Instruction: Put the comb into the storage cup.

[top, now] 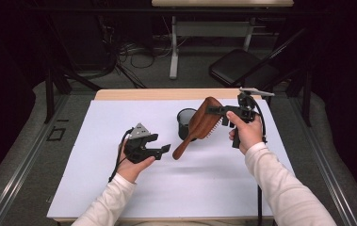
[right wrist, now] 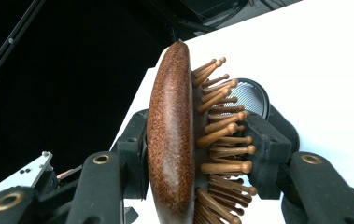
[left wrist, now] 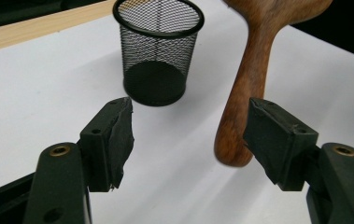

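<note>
The right gripper (top: 217,111) clamps the hairbrush (top: 199,126) head, back and bristles between its jaws. The left gripper (top: 163,149) stands open and empty, the brush handle just beside one jaw.

The right hand-held gripper (right wrist: 198,154) clamps the head of a wooden hairbrush (right wrist: 172,135) edge-on: one jaw presses its smooth brown back, the other its wooden bristle pins. Behind the hairbrush, a black mesh cup (right wrist: 254,95) stands on the white tabletop (right wrist: 324,70).
</note>
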A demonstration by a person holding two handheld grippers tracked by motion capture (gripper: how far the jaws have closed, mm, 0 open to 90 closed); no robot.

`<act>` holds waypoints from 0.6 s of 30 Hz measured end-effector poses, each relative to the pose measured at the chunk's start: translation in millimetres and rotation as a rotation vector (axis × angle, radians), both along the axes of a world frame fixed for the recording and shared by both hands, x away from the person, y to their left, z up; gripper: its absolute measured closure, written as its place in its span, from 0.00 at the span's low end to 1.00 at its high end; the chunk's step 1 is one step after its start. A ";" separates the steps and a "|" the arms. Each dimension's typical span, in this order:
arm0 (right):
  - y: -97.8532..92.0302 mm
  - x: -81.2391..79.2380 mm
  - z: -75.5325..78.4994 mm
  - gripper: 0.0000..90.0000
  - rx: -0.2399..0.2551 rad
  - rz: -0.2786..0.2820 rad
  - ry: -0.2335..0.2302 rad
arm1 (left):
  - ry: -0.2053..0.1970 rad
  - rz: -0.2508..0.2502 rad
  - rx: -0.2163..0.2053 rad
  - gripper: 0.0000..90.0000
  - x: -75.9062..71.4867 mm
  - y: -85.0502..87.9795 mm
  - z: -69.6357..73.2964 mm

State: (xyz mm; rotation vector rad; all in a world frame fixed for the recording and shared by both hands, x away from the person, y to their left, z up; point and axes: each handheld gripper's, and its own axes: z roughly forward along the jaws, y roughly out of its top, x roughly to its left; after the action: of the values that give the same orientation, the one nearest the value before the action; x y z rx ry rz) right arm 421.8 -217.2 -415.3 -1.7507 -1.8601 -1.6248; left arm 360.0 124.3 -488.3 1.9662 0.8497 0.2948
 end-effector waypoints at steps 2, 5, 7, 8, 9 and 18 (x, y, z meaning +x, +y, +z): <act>-1.3 0.8 2.9 0.55 -0.003 -0.005 -0.003 | 0.006 0.011 -0.002 0.29 1.8 2.2 -0.3; -3.3 1.9 7.3 0.55 -0.009 -0.009 -0.008 | 0.004 0.025 -0.007 0.27 3.3 5.4 -0.2; -4.3 2.6 9.3 0.55 -0.002 -0.016 -0.018 | 0.009 0.031 -0.014 0.23 4.1 6.9 0.1; -4.8 2.8 10.5 0.55 -0.003 -0.019 -0.018 | 0.010 0.031 -0.016 0.21 4.5 7.7 0.2; -5.2 3.3 11.4 0.55 -0.003 -0.022 -0.019 | 0.011 0.034 -0.018 0.21 4.8 8.1 0.1; -13.0 7.9 22.9 0.55 0.002 -0.052 -0.033 | 0.002 0.051 -0.027 0.18 5.3 10.7 1.1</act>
State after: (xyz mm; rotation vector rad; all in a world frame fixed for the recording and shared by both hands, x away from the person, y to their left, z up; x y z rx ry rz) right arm 429.7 -230.2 -392.5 -1.7962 -1.8411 -1.6835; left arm 365.3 135.0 -487.2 1.9226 0.9015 0.3094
